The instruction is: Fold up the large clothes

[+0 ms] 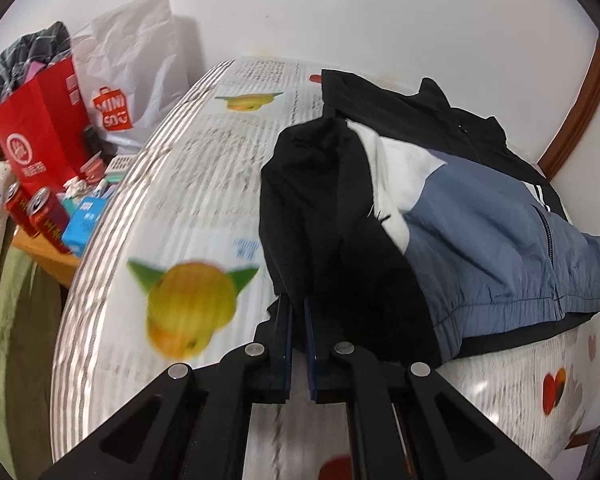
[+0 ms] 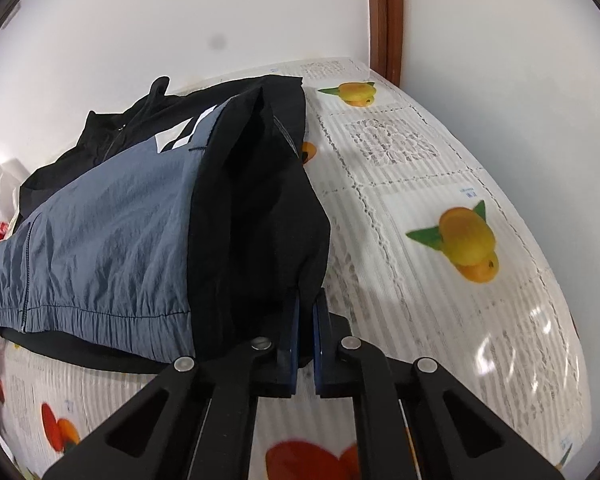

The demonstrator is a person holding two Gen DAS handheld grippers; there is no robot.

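Observation:
A black, blue and white zip jacket (image 1: 480,216) lies on a table with a fruit-print cloth (image 1: 188,184). My left gripper (image 1: 298,304) is shut on the jacket's black left sleeve (image 1: 312,208) and holds it lifted over the jacket's left side. In the right wrist view the jacket (image 2: 112,224) shows its blue front. My right gripper (image 2: 306,300) is shut on the black right sleeve (image 2: 260,208), lifted over the jacket's right side.
Left of the table, a side surface holds a red paper bag (image 1: 40,132), a white Miniso bag (image 1: 124,76), red cans (image 1: 40,216) and a blue box (image 1: 84,224). White walls stand behind; a wooden door frame (image 2: 386,16) is at the back right.

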